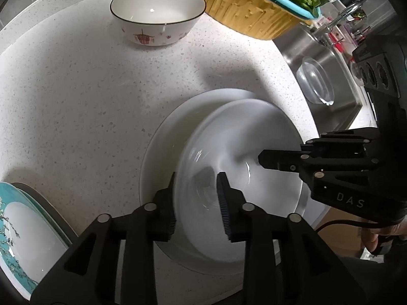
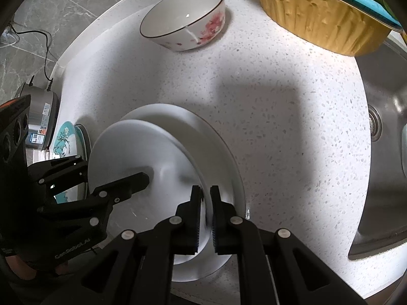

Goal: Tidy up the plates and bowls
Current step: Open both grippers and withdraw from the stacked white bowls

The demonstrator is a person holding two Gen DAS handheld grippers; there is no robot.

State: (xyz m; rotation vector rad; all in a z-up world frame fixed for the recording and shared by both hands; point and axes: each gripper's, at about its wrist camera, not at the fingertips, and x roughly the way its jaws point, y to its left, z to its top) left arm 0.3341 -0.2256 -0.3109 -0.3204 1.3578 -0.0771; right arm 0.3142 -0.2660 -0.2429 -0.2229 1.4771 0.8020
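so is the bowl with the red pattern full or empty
Empty: the patterned bowl stands upright on the counter, its white inside bare in both views.

White speckled countertop (image 1: 76, 89) (sink beside) with painted bowl (image 1: 157, 12), white plate (image 1: 157, 157), yellow basket (image 1: 244, 12).

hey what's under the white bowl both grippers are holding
A larger white plate lies under the white bowl, on the counter. The plate's middle is covered by the bowl, so unseen.

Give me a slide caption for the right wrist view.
Both grippers, right and left, grip a white plate's rim over a larger white plate.
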